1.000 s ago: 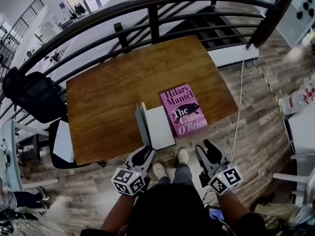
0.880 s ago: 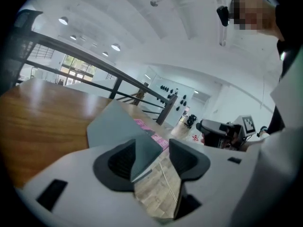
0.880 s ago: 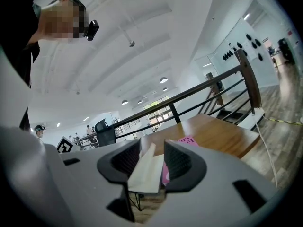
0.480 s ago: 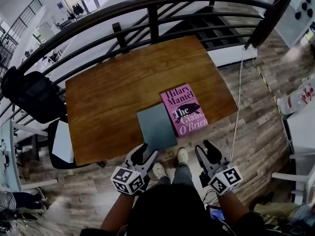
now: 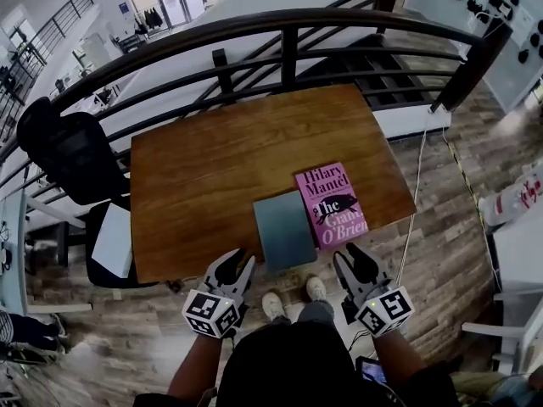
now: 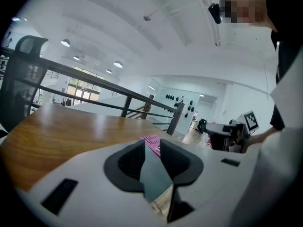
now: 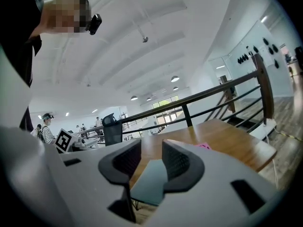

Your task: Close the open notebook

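Observation:
The notebook point(image 5: 284, 230) lies closed and flat, grey-green cover up, near the front edge of the wooden table point(image 5: 212, 168). It touches the pink book point(image 5: 333, 203) on its right. Both grippers hang off the table's front edge, apart from the notebook. My left gripper point(image 5: 235, 266) is at the lower left of the notebook and my right gripper point(image 5: 355, 258) at its lower right. Both sets of jaws are closing with nothing between them. Past the left gripper point(image 6: 152, 148) lie the notebook point(image 6: 154, 176) and pink book point(image 6: 150, 140). The right gripper point(image 7: 151, 150) looks over the notebook point(image 7: 149, 181).
A dark metal railing point(image 5: 297, 24) curves behind the table. A black office chair point(image 5: 72, 151) stands at the left, with a white sheet point(image 5: 113, 240) on a seat below it. A cable point(image 5: 416, 185) runs down the wooden floor at the right. The person's shoes point(image 5: 273, 305) are below the table edge.
The notebook's cover stood upright a second ago and has since dropped flat, so the notebook is closed. Both grippers have drawn back from the table edge, the left one further left.

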{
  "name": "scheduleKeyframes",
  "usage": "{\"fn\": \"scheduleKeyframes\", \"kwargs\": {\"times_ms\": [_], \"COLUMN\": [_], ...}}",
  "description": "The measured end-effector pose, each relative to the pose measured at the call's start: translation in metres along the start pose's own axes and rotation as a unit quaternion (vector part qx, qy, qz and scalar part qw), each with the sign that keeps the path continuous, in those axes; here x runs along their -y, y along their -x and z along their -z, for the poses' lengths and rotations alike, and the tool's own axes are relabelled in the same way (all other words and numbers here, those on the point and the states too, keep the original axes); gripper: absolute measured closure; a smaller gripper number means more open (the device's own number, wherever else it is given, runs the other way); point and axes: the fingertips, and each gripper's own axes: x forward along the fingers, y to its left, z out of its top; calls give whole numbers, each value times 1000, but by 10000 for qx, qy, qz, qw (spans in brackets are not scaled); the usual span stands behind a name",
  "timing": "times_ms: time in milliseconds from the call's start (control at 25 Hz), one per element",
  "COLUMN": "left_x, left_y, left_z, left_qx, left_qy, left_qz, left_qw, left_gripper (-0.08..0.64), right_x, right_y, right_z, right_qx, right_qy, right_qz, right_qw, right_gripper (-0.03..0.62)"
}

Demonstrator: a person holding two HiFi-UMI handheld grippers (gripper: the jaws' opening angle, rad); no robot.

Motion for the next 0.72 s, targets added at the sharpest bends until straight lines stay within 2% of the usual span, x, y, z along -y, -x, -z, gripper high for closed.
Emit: {"fn": "scheduleKeyframes", "kwargs": {"times_ms": [120,200,400,600,720], "left_x": [-10,-17,-27,-24,-15], "left_y": [16,25,35,38,44], "left_z": [-25,-42,-72,-97,-112], "left_qx": [357,546,883,1200,1475], "left_qy": [77,91,76,47,0], "left_qz": [-238,-410,-735,-937,-974], "left_qw": [9991,9976,9933,9883,9843], "left_gripper": [505,517,518,523,523], "right_x": [-2,-4,-7,-4,-7], "right_y": [-8,-18,-40,-47,-50], "right_z": [-13,-26,-71,-93,-99], "right_qx": [4,25,299,390,382], "right_qy": [110,173,336,448,422], "right_qz": [-65,-168,-472,-654,-962], "right_qw": [9999,9997,9979,9961,9937], "right_gripper": [478,489,526,567,595]}}
